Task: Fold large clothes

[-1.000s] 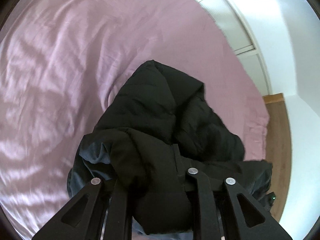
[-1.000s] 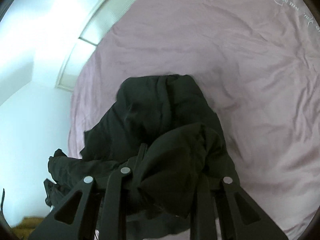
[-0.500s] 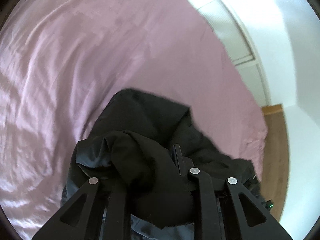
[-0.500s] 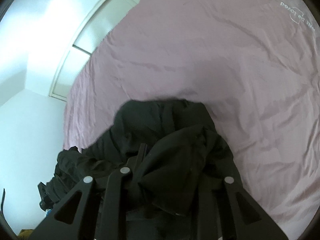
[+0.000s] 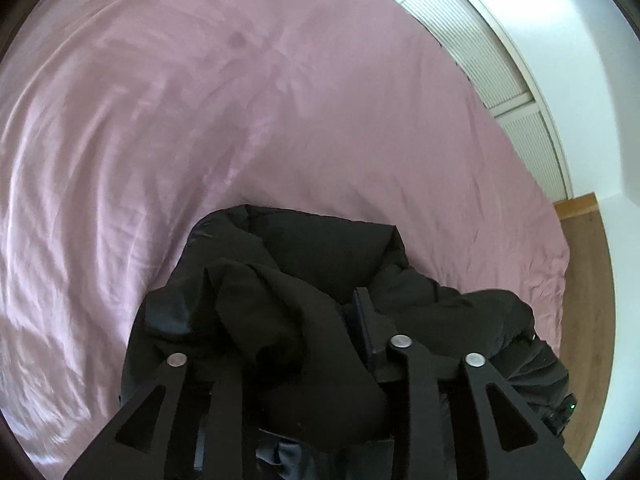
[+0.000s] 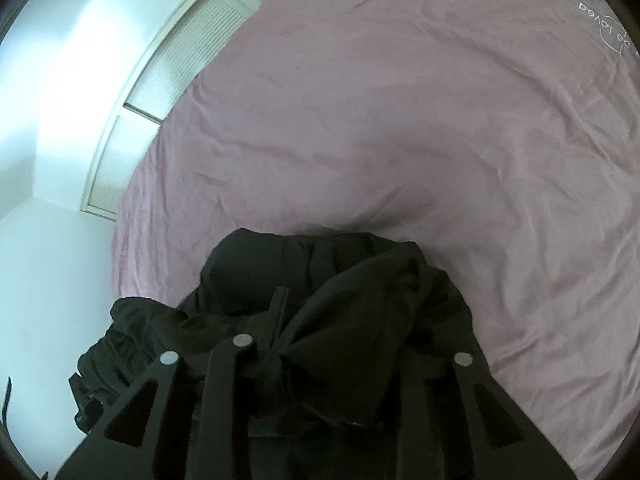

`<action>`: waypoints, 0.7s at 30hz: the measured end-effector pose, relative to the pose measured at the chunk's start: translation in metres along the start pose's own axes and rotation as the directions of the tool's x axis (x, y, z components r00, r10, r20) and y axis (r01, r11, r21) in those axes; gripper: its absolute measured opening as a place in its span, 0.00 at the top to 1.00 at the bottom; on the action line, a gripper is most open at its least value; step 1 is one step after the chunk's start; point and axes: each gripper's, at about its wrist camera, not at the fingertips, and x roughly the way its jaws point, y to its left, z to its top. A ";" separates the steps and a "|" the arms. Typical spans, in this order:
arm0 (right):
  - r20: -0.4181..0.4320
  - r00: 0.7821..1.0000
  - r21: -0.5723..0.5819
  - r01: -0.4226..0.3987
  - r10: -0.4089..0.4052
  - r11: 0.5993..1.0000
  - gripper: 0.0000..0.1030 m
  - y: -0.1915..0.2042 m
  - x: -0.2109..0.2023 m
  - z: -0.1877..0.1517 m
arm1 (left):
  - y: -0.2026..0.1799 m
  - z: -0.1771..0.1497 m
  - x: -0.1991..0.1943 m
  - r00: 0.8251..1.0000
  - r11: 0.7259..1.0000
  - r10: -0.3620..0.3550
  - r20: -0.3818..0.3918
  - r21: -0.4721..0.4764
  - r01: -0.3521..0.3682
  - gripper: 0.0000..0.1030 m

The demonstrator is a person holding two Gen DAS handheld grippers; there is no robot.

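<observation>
Two tools, left tool (image 5: 288, 320) and right tool (image 6: 352, 320), loosening around black jacket (image 6: 304, 268); sheet (image 6: 400, 120) lettering "be loved".

I am reading only one piece of text: white lettering (image 6: 604, 26) printed upside down on the pink bedsheet (image 6: 400, 120), far ahead and right of my right tool, showing "be loved"; the rest is running out of view.

Jacket (image 5: 320, 248) on bed sheet (image 5: 200, 120)

black puffy jacket (image 5: 320, 272) | crumpled, bunched | lying on pink bedsheet (image 5: 200, 120)
</observation>
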 end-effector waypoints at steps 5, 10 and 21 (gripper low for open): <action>0.028 0.998 0.022 -0.058 0.057 0.998 0.43 0.004 -0.008 0.004 | -0.005 0.006 -0.018 0.996 0.996 -0.084 0.030 -0.009 0.084 0.38; 0.062 0.994 0.043 -0.097 0.094 0.994 0.33 0.004 -0.021 0.003 | -0.009 0.009 -0.038 0.989 0.990 -0.135 0.065 -0.018 0.137 0.23; 0.192 0.976 -0.006 -0.102 0.102 0.995 0.28 0.012 -0.075 0.012 | -0.020 0.026 -0.099 0.968 0.982 -0.187 0.169 -0.001 0.190 0.20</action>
